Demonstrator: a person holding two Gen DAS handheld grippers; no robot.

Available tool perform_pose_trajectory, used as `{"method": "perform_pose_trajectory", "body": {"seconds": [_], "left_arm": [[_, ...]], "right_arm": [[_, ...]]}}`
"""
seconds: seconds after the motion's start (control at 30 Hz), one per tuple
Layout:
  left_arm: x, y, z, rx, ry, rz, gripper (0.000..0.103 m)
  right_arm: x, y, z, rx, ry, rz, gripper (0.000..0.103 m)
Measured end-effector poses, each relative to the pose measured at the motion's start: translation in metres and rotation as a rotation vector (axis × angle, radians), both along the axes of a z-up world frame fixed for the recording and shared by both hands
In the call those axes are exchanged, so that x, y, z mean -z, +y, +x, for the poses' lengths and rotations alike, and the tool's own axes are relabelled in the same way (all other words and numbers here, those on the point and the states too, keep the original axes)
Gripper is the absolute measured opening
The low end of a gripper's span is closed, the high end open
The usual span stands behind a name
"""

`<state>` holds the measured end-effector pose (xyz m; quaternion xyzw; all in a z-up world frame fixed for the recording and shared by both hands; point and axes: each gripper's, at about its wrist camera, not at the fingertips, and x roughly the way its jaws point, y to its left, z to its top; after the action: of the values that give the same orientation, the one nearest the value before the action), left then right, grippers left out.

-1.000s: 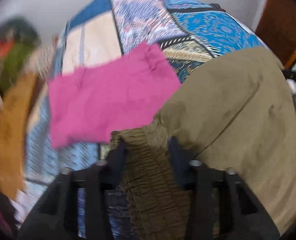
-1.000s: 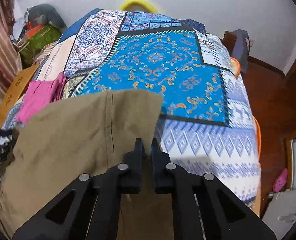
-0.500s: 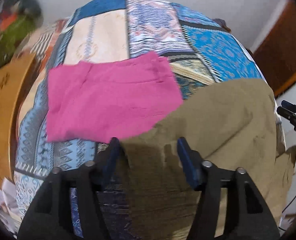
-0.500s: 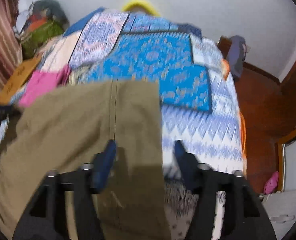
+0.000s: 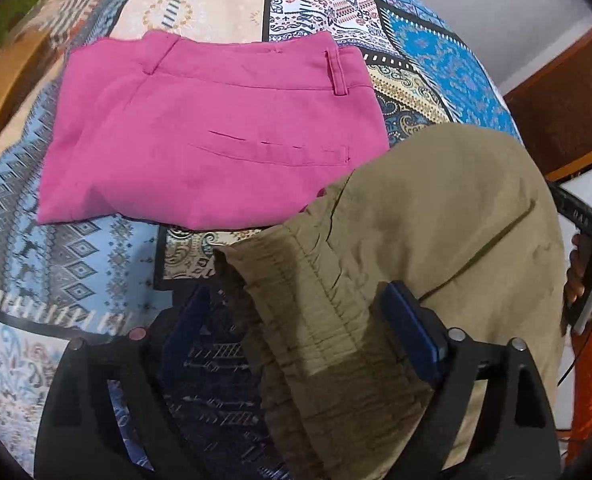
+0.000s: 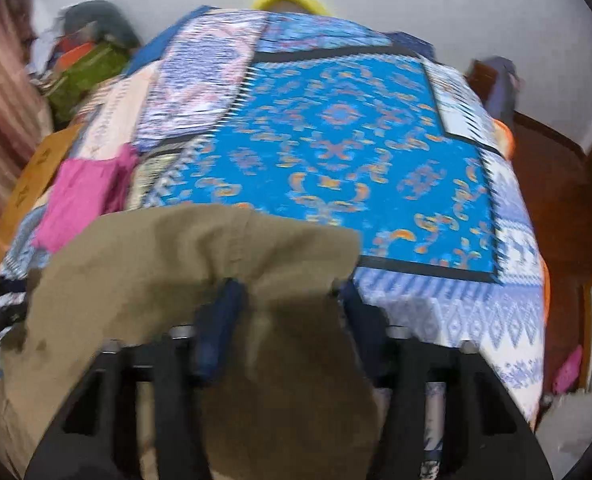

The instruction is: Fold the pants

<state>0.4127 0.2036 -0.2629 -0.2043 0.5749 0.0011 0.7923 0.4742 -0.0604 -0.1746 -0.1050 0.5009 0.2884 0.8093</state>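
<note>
Olive-khaki pants (image 5: 435,208) lie folded on the patchwork bedspread (image 5: 96,264), their gathered elastic waistband (image 5: 307,300) toward me. My left gripper (image 5: 299,320) hangs over that waistband with its jaws opening wide; the band lies loose between the blue pads (image 5: 411,328). In the right wrist view the pants (image 6: 168,256) fill the lower left. There my right gripper (image 6: 288,312) straddles a bunched corner of the cloth, its jaws closing but still apart. The picture is blurred. Pink pants (image 5: 208,136) lie folded flat beyond the olive pair.
The bed's blue patterned cover (image 6: 335,152) stretches away to a white wall. A wooden bed frame (image 5: 0,80) runs along the left, with a green bundle (image 6: 84,76) behind it. Brown floor (image 6: 555,184) lies to the right. A person's hand and orange sleeve (image 5: 591,344) show at the right.
The left gripper has let go of the waistband and opened wide while dropping toward the bed. The right gripper let go of the pants' edge, opened, and now straddles bunched cloth.
</note>
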Motion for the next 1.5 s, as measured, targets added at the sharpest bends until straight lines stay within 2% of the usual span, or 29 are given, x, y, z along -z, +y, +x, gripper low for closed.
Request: {"method": "perform_pose_trajectory", "body": {"seconds": [0.03,0.07,0.1,0.13,0.2,0.27,0.33,0.47,0.6,0.7,0.77,0.83,0.9,0.97,1.03,1.2,1.27,1.37,1.4,1.43,1.5], "left_arm": [[0.0,-0.001,0.0,0.015,-0.024,-0.012,0.081],[-0.003,-0.004,-0.001,0.044,-0.053,0.0,0.078],[-0.006,-0.007,-0.001,0.057,-0.069,0.028,0.074],[-0.009,-0.012,-0.001,0.084,-0.083,0.037,0.06],[-0.017,-0.023,0.0,0.1,-0.09,0.094,0.053],[-0.026,-0.037,0.001,0.125,-0.095,0.186,0.032],[-0.039,-0.047,0.0,0.15,-0.124,0.255,0.026],[-0.06,-0.052,-0.002,0.146,-0.193,0.222,0.021],[-0.069,-0.05,0.002,0.115,-0.187,0.228,0.021],[-0.069,-0.039,0.004,0.094,-0.176,0.219,0.021],[-0.068,-0.033,0.003,0.077,-0.165,0.195,0.021],[-0.066,-0.023,0.002,0.051,-0.157,0.177,0.025],[-0.063,-0.014,0.001,0.035,-0.149,0.163,0.036],[-0.062,-0.003,-0.002,0.011,-0.155,0.16,0.059],[-0.059,0.008,-0.006,-0.017,-0.16,0.152,0.066],[-0.032,0.023,-0.004,-0.024,-0.088,0.025,0.069],[-0.021,0.021,-0.003,-0.012,-0.064,-0.003,0.069],[-0.003,0.015,-0.001,-0.015,-0.018,-0.017,0.069],[0.002,0.015,-0.001,-0.029,-0.009,-0.039,0.069],[0.005,0.016,-0.002,-0.048,-0.009,-0.066,0.07],[0.008,0.018,-0.002,-0.064,-0.017,-0.107,0.069]], "right_arm": [[-0.002,0.001,-0.004,-0.002,-0.016,-0.013,0.011],[-0.004,0.003,-0.008,0.0,-0.055,-0.039,0.004],[-0.007,0.003,-0.013,0.015,-0.113,-0.065,0.004],[-0.011,0.002,-0.019,0.019,-0.168,-0.087,0.004],[-0.013,0.002,-0.028,0.003,-0.222,-0.122,0.004],[-0.014,-0.001,-0.035,-0.005,-0.248,-0.156,0.004],[-0.015,-0.009,-0.038,-0.006,-0.241,-0.167,0.004],[-0.013,-0.03,-0.046,0.008,-0.198,-0.157,0.004],[-0.008,-0.043,-0.056,-0.006,-0.146,-0.148,0.004],[-0.022,-0.045,-0.056,-0.036,-0.134,-0.09,0.006],[-0.03,-0.042,-0.051,-0.013,-0.153,-0.082,0.02],[-0.038,-0.04,-0.038,0.032,-0.168,-0.051,0.059],[-0.043,-0.038,-0.022,0.067,-0.164,0.006,0.064],[-0.04,-0.033,-0.006,0.084,-0.12,0.035,0.065],[-0.03,-0.026,0.014,0.104,-0.063,0.051,0.065],[0.003,-0.014,0.046,0.135,0.069,0.078,0.064],[0.012,-0.011,0.048,0.125,0.111,0.104,0.064],[0.018,-0.006,0.044,0.11,0.133,0.127,0.053],[0.017,-0.003,0.041,0.096,0.123,0.126,0.044],[0.015,-0.002,0.041,0.083,0.128,0.134,0.028],[0.011,-0.002,0.038,0.097,0.12,0.142,0.014]]}}
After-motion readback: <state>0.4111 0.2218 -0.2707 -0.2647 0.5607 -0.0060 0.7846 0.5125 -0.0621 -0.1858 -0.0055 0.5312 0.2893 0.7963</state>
